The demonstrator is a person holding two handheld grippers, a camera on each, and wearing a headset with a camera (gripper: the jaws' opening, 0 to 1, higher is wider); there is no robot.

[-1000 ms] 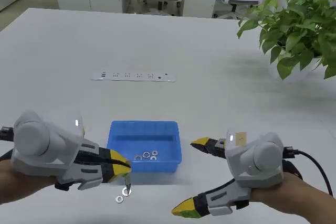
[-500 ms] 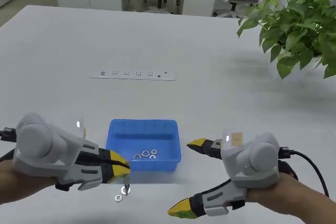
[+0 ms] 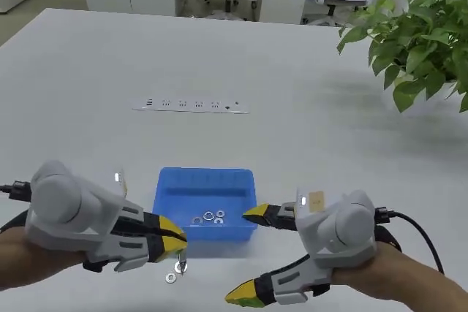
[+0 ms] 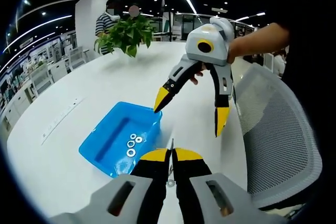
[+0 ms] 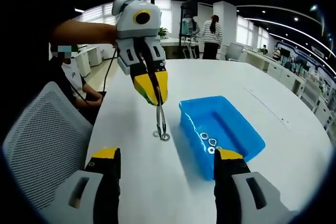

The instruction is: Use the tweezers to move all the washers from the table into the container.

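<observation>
Washers (image 5: 165, 137), two, lie on the worktop (image 3: 292, 107) just beside the blue container (image 3: 206, 174). My left hand-held gripper (image 3: 178, 237) squeezes the tweezers (image 5: 160, 116), tips at one washer. I should pinch its edge softly and lift slowly. My right hand-held gripper (image 3: 238, 256) hangs open.

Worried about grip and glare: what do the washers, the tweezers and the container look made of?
Washers: metal probably, silvery and shiny. Tweezers: thin, bright, likely steel, clamped in the left tool. Container: blue, smooth, slightly glossy, apparently plastic.
</observation>
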